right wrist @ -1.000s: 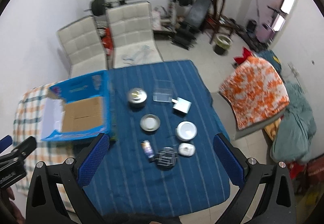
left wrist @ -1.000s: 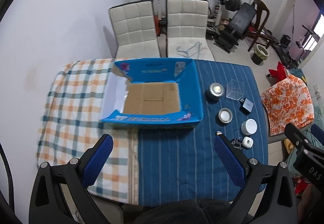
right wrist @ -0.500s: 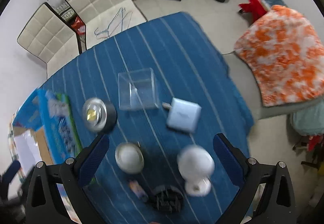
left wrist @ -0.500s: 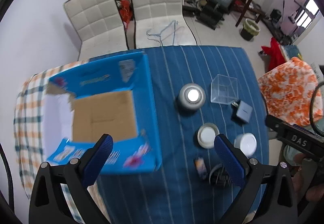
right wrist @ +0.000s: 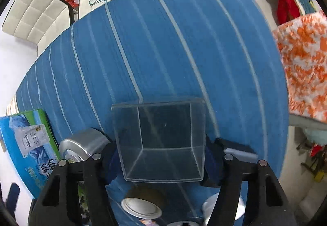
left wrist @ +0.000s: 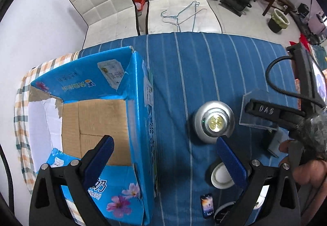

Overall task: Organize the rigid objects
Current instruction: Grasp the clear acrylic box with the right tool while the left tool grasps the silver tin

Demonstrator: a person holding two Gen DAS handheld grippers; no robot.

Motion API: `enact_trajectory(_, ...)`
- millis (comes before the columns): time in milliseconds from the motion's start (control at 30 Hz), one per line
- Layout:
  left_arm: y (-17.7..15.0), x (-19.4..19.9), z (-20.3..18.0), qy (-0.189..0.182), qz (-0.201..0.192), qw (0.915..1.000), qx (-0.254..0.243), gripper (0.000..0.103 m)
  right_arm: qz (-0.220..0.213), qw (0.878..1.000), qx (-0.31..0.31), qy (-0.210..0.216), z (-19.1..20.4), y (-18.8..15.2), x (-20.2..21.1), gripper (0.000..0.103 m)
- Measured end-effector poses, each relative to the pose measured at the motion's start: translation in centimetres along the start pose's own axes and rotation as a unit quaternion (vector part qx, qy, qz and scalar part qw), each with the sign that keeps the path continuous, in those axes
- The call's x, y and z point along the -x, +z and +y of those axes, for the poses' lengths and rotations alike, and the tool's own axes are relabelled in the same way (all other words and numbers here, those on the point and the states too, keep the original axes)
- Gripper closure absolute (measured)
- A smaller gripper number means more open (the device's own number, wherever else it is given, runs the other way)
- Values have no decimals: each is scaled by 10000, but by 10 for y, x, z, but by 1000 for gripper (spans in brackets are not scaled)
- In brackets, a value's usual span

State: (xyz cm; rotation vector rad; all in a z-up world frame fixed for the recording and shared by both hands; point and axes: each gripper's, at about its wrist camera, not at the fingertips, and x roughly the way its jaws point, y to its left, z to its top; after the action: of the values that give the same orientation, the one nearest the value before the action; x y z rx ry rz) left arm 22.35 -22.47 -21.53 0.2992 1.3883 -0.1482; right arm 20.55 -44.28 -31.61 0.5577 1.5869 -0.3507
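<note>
A clear plastic cube box [right wrist: 161,140] sits on the blue striped cloth between the fingers of my right gripper [right wrist: 161,160]; whether the blue pads press its side walls I cannot tell. It also shows in the left wrist view [left wrist: 257,111] under the right gripper's body. My left gripper [left wrist: 165,156] is open and empty above the wall of the open blue cardboard box [left wrist: 139,123]. A round silver tin [left wrist: 214,123] stands right of the box. A small white-lidded jar [left wrist: 221,178] lies under the left gripper's right finger.
A small dark card [left wrist: 206,205] and a grey adapter [left wrist: 276,144] lie on the cloth. Two white chairs [left wrist: 114,7] stand behind the table, one with wire hangers [left wrist: 179,15]. An orange patterned cloth [right wrist: 304,66] lies to the right.
Both grippers have moved down and forward toward the table. My right gripper has come around the clear cube box; my left gripper now hovers over the blue box's right wall.
</note>
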Motion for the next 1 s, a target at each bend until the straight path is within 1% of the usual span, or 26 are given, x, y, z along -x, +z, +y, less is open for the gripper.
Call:
enact_trajectory(100,5,-2,-7,-3,49,10000,-16,0,-101,9999,88,68,-9,4,15,34)
enact_trajectory(200,8,-1,-20,-172,51,9998,-77,0,-174,9997,69,168,-24,9,30,34)
enact_trajectory(367,13,-13,-64,-231,71,9986,-462,0,-211,9997,117,94,-49,13,46,34)
enact_trajectory(467,19,-33,-78,-198,236,9981,-538,0,-192,9997,141,65,-67,12,44,34)
enact_trajectory(533,24,-50,-81,-144,396,9977,-536,0,-154,9998,127,52,-72,13,39,34)
enact_trajectory(633,29,-75,-81,-133,685,9966,-441,0,-65,9999,74,39,-75,12,29,34)
enact_trajectory(667,30,-83,-80,-130,788,9959,-421,1,-89,9999,58,66,-75,12,27,34)
enact_trajectory(733,31,-101,-81,-123,1015,9940,-400,1,-126,9999,46,-15,-75,14,26,35)
enact_trajectory(800,29,-114,-80,-162,1155,9924,-379,8,-36,10000,27,10,-74,17,22,36)
enact_trajectory(833,27,-122,-79,-199,1277,9909,-368,19,16,10000,-1,26,-75,19,19,36)
enact_trajectory(867,25,-128,-78,-250,1377,9895,-347,20,53,10000,-13,26,-78,21,14,36)
enact_trajectory(900,25,-127,-73,-400,1281,9907,-207,22,67,10000,-13,9,-78,22,12,35)
enact_trajectory(933,26,-126,-70,-485,1265,9907,-149,22,60,10000,3,-29,-76,22,11,35)
enact_trajectory(1000,25,-124,-68,-566,1245,9905,-129,29,43,9999,64,-135,-74,23,10,35)
